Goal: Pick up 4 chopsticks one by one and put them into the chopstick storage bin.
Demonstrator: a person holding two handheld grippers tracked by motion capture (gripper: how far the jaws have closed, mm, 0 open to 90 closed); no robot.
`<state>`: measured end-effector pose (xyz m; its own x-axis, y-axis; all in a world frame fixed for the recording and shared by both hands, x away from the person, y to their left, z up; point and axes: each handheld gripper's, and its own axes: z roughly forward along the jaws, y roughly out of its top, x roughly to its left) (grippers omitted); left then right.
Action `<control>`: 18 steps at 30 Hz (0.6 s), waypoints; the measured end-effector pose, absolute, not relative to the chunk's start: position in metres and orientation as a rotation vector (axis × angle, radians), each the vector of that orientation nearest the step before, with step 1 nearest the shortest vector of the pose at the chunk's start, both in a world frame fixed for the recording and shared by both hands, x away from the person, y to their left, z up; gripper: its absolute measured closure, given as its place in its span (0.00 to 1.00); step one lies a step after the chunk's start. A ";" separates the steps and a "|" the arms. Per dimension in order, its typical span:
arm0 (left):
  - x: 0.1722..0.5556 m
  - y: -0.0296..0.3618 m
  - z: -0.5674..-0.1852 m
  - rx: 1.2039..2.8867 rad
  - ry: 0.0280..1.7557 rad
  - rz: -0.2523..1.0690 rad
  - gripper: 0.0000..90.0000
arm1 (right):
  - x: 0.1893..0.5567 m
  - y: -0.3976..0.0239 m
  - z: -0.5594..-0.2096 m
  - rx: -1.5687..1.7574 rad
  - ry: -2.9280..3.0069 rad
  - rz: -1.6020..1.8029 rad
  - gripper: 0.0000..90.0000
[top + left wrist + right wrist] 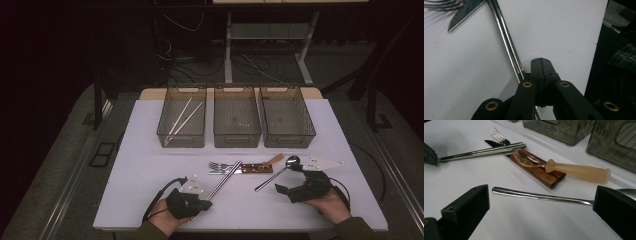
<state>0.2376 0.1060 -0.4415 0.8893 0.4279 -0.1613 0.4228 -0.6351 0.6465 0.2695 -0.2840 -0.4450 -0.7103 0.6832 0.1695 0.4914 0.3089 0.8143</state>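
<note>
Jaws of the left gripper [541,61] are pressing together at the near end of the metal chopsticks [506,41]; whether the chopsticks are caught between them is hidden in the left gripper view. That pair is lying slantwise near the counter's [150,165] front edge, its far end resting among a fork [497,135], a knife [536,168] with a wooden handle and a small plastic spoon [576,171] at mid-counter. Jaws of the right gripper [539,212] are standing spread, empty, over a metal spoon [541,196] toward the front right corner. Three bins [237,117] are lining the back edge.
</note>
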 end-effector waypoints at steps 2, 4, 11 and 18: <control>0.238 0.107 -0.442 2.352 0.606 0.006 0.99 | 0.270 -0.284 -0.445 1.080 2.365 1.357 0.01; 0.238 0.107 -0.442 2.353 0.606 0.008 0.99 | 0.270 -0.284 -0.445 1.079 2.365 1.356 0.01; 0.239 0.108 -0.441 2.361 0.614 0.022 0.99 | 0.269 -0.284 -0.445 1.080 2.364 1.355 0.01; 0.240 0.112 -0.440 2.367 0.643 0.054 0.99 | 0.269 -0.284 -0.445 1.076 2.363 1.357 0.01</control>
<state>0.2402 0.1120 -0.4397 0.8774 0.4622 -0.1288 0.4343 -0.6508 0.6228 0.2695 -0.2841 -0.4450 -0.7110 0.6832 0.1664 0.4882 0.3092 0.8161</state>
